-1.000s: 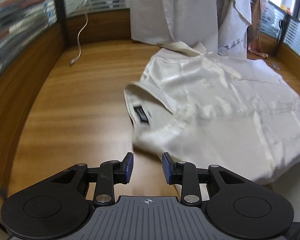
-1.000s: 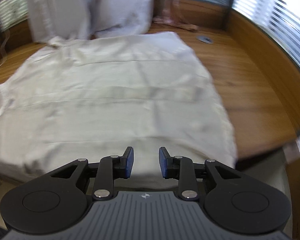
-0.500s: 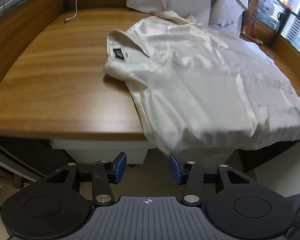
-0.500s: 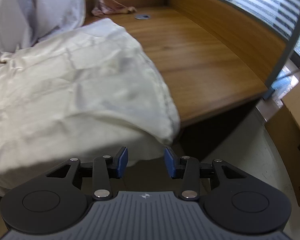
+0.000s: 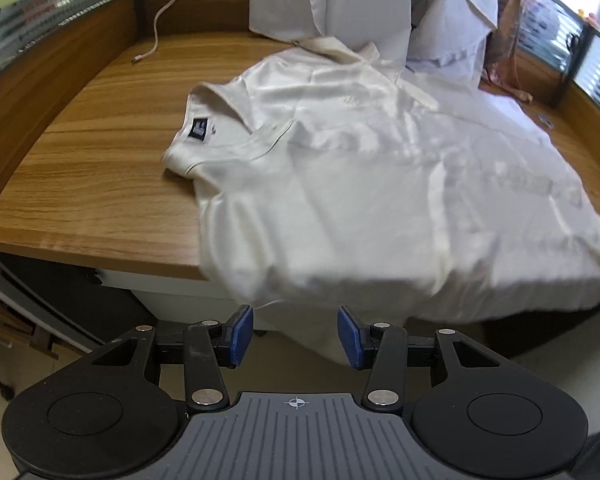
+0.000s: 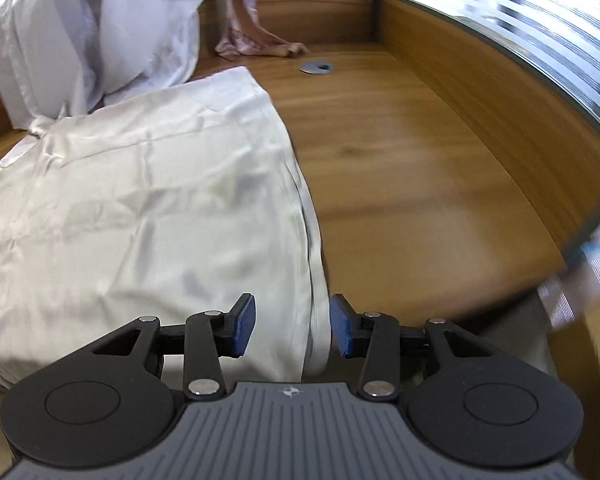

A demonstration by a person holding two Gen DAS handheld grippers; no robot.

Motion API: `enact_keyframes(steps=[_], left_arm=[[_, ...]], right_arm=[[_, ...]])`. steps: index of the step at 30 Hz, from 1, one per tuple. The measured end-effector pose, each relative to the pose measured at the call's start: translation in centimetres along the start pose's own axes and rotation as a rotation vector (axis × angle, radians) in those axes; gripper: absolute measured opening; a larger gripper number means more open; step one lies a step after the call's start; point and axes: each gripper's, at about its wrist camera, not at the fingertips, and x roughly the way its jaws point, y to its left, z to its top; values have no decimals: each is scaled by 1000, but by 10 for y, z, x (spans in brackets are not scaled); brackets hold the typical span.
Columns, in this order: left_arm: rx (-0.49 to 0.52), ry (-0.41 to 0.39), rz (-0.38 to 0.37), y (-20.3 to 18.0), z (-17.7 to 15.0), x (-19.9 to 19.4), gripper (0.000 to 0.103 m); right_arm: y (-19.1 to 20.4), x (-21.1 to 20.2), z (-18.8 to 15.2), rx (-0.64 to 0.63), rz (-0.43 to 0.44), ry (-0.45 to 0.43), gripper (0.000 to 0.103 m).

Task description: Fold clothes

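A cream satin shirt [image 5: 380, 184] lies spread on the wooden table [image 5: 92, 184], its collar with a dark label [image 5: 200, 130] to the left. The near side of the shirt hangs over the table's front edge. My left gripper [image 5: 295, 336] is open in front of that edge, just below the hanging fabric, with nothing pressed between its blue pads. In the right wrist view the shirt's [image 6: 148, 208] right hem corner droops off the table edge and lies between the jaws of my right gripper [image 6: 293, 330]. That gripper is open and its pads do not press the cloth.
A heap of white garments [image 5: 340, 0] stands at the back of the table, with a pinkish cloth [image 6: 244, 36] beside it. A white cable [image 5: 160, 20] trails at the back left and a metal grommet [image 6: 316, 67] sits at the back right. A raised wooden rim [image 6: 500, 92] borders the table.
Both grippers have drawn back from over the shirt to the table's front edge, and their jaws stand wider. The right one has shifted to the shirt's right hem corner.
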Motion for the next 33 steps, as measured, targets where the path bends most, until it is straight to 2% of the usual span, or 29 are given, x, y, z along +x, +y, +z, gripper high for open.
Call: enact_keyframes(steps=[8, 15, 17, 20, 21, 24, 33], left_arm=[[-101, -50, 78, -53, 12, -16, 50], [-148, -62, 109, -77, 14, -23, 50], [-161, -68, 120, -80, 14, -25, 50], [-177, -81, 133, -82, 15, -27, 50], [-182, -86, 137, -83, 15, -28, 50], [-200, -95, 149, -83, 14, -27, 51], [-228, -110, 164, -86, 12, -27, 50]], right_arm=[[-5, 67, 70, -155, 124, 44, 46], [8, 109, 101, -306, 151, 71, 45], [11, 116, 105, -335, 155, 85, 35], [14, 118, 106, -365, 153, 83, 25], [15, 118, 106, -374, 152, 82, 14], [16, 116, 104, -391, 147, 70, 4], [10, 95, 122, -386, 130, -9, 3]])
